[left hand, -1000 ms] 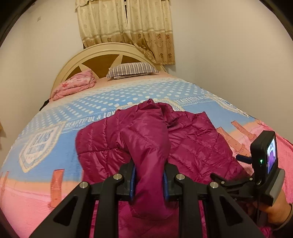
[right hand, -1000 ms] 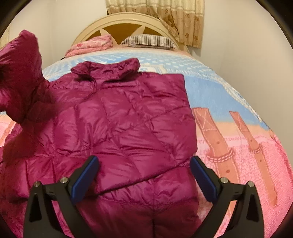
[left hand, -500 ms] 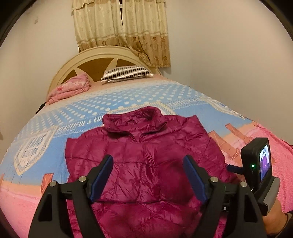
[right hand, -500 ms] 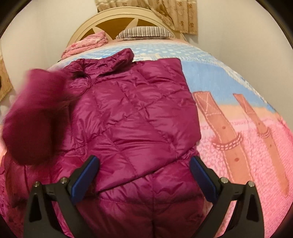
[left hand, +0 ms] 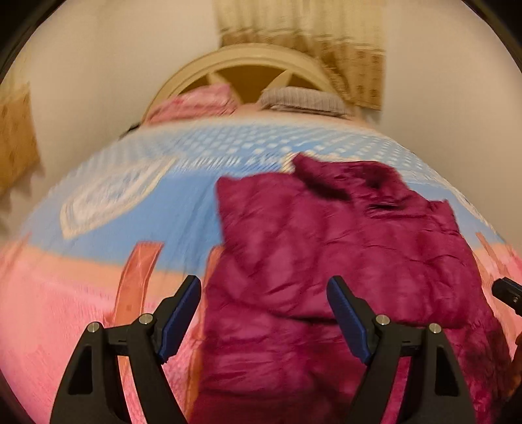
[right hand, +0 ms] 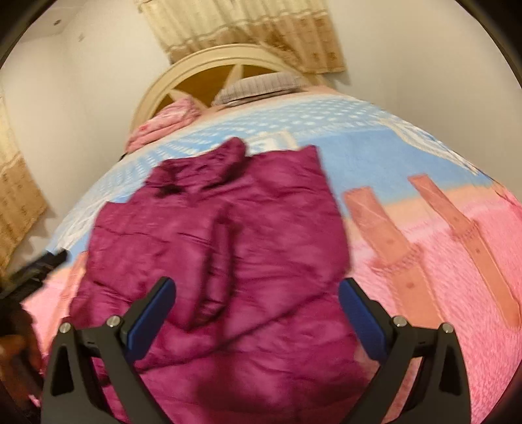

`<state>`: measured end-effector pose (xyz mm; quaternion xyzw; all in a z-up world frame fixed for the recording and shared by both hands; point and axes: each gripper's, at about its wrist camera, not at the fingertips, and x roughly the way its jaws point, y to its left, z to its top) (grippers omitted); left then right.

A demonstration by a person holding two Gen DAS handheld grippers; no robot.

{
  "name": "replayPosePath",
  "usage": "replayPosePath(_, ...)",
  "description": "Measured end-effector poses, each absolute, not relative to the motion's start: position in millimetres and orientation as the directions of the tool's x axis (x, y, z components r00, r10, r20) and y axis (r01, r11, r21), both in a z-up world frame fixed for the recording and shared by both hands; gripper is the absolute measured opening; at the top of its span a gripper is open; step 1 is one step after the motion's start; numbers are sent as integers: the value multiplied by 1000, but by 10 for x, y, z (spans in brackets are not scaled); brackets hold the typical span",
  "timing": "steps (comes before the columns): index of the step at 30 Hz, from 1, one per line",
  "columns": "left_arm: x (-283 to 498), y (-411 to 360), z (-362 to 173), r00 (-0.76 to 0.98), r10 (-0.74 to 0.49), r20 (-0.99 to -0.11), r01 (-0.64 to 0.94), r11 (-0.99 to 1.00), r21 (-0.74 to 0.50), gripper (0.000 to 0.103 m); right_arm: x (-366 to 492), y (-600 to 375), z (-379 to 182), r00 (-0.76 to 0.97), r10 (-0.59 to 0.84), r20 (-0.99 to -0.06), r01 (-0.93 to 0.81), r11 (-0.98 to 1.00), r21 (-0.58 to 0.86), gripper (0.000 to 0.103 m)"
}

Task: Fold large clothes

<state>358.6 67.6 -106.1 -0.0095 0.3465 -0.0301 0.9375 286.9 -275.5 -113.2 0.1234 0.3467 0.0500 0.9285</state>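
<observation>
Bedroom walls in pale cream frame a wide bed [left hand: 98,228] covered by a blue and pink blanket, with a rounded headboard [right hand: 228,58], curtains [right hand: 244,29], a striped pillow [left hand: 303,99] and a pink bundle [left hand: 192,106] at the far end. Both of my views are blurred. On the near half of the bed lies the jacket [right hand: 222,254], a magenta quilted one, collar toward the far end. Seen from my right gripper, it sits centred, with a sleeve laid across the front as a long ridge running near to far, and the right side folded in to a straight edge. Seen from my left gripper, the jacket sits right of centre, its left side also turned in, so it forms a rough rectangle. My left gripper [left hand: 264,316] stands wide apart over the jacket's near left edge with nothing pinched between its blue pads. My right gripper [right hand: 257,323] is likewise spread wide and empty, hanging above the near hem. At the right edge of the left view I can make out a dark piece of the other rig, and at the left edge of the right view a dark blurred shape with a hand [right hand: 16,355] beside it. I judge the sleeves and sides to be folded in. What remains, I think, is folding the length, hem to collar, then tidying.
</observation>
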Motion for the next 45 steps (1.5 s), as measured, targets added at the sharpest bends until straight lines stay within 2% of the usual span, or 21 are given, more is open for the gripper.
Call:
replayPosePath(3,3604,811,-1176,741,-75,-667,25,996,-84,80,3059,-2537,-1066,723,210,-658,-66,969,237,102)
replayPosePath(5,3591,862,-1227,732,-80,-676,21,995,-96,80,3229,-2417,-1142,679,214,-702,-78,972,221,97)
replayPosePath(6,3584,884,-1238,730,-83,-679,22,995,-99,80,3289,-2389,-1204,660,215,-719,-79,973,218,81)
replayPosePath(7,3577,914,-1243,728,-86,-681,22,995,-102,80,3374,-2361,-1285,630,228,-742,-86,971,225,61)
replayPosePath(9,3572,978,-1224,724,-98,-683,26,993,-115,80,3455,-2319,-1424,577,283,-766,-112,957,269,39)
replayPosePath(13,3595,1102,-1121,727,-117,-677,27,990,-142,80,3355,-2291,-1438,597,271,-755,-128,961,244,23)
replayPosePath(18,3774,1099,-1027,740,-112,-663,9,988,-156,80,3226,-2349,-1487,596,254,-762,-110,965,236,22)
replayPosePath(19,3824,1063,-1009,740,-113,-663,10,988,-157,80,3210,-2366,-1485,592,255,-765,-113,966,234,27)
replayPosePath(20,3873,1016,-983,741,-113,-662,10,988,-157,80,3205,-2369,-1491,593,252,-765,-107,966,236,27)
replayPosePath(22,3951,925,-905,748,-135,-650,26,984,-175,80,3207,-2402,-1443,596,247,-764,-85,966,245,38)
replayPosePath(26,4175,723,-795,748,-181,-638,90,981,-172,80,3114,-2516,-1139,679,149,-719,-7,980,197,40)
replayPosePath(29,4369,596,-875,742,-201,-640,121,979,-167,80,3139,-2458,-912,719,172,-673,-42,978,205,41)
replayPosePath(31,4489,532,-1020,729,-198,-656,124,980,-159,80,3266,-2327,-842,725,201,-659,-84,975,205,60)
replayPosePath(32,4560,488,-1141,707,-198,-679,127,980,-154,80,3345,-2248,-836,729,216,-650,-105,973,205,62)
replayPosePath(36,4677,417,-1548,641,-201,-740,147,979,-138,80,3653,-2023,-1056,693,211,-689,-129,977,169,62)
replayPosePath(39,4621,462,-1618,647,-235,-725,173,972,-161,80,3778,-1982,-1309,660,188,-727,-118,982,146,62)
replayPosePath(45,4579,537,-1674,647,-280,-709,188,960,-207,80,3718,-2087,-1568,659,190,-728,-116,982,152,61)
